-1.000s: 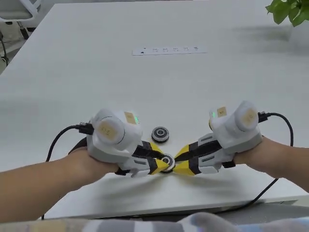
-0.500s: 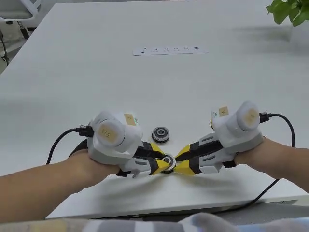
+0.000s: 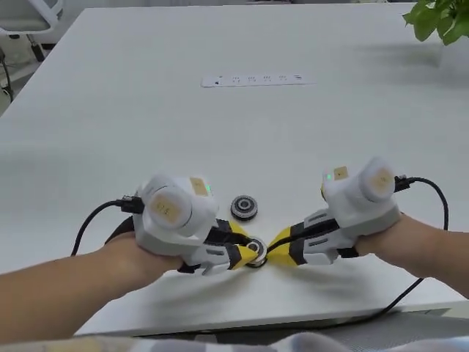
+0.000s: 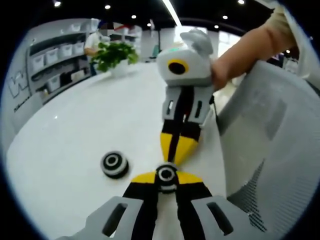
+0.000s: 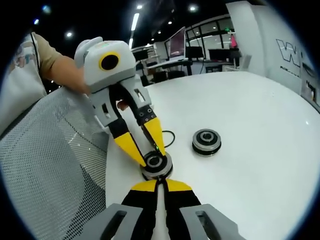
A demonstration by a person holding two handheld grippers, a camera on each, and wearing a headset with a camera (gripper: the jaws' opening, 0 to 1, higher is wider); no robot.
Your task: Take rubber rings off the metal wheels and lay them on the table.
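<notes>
The small metal wheel (image 5: 156,164) sits on the white table (image 3: 146,110) close to its near edge, and both tools meet on it. The left gripper (image 3: 247,254) comes at this wheel from its left, its yellow jaw tips closed in against either side of the wheel so that it is clamped between them. The right gripper (image 5: 160,186) comes from the wheel's right; its jaws are drawn together to a thin slit and their tips press against the wheel's rim. Whether they have caught any rubber between them I cannot tell.

A second wheel (image 3: 244,207), dark round its outside, lies flat just beyond the clamped wheel and a little to its left, apart from both grippers.

On each side of the clamped wheel a hand wraps the grey body of its tool, the left hand (image 3: 135,257) and the right hand (image 3: 385,235) both low over the tabletop. A black cable (image 3: 432,192) loops out behind the right tool, away from the wheel and off the table edge.

Well beyond the clamped wheel, towards the far side of the table, a white power strip (image 3: 256,78) lies flat. Farther off and to the wheel's right stands a green plant (image 3: 438,16). On the near side of the wheel, past the table edge, is a grey mesh chair back (image 4: 270,130).
</notes>
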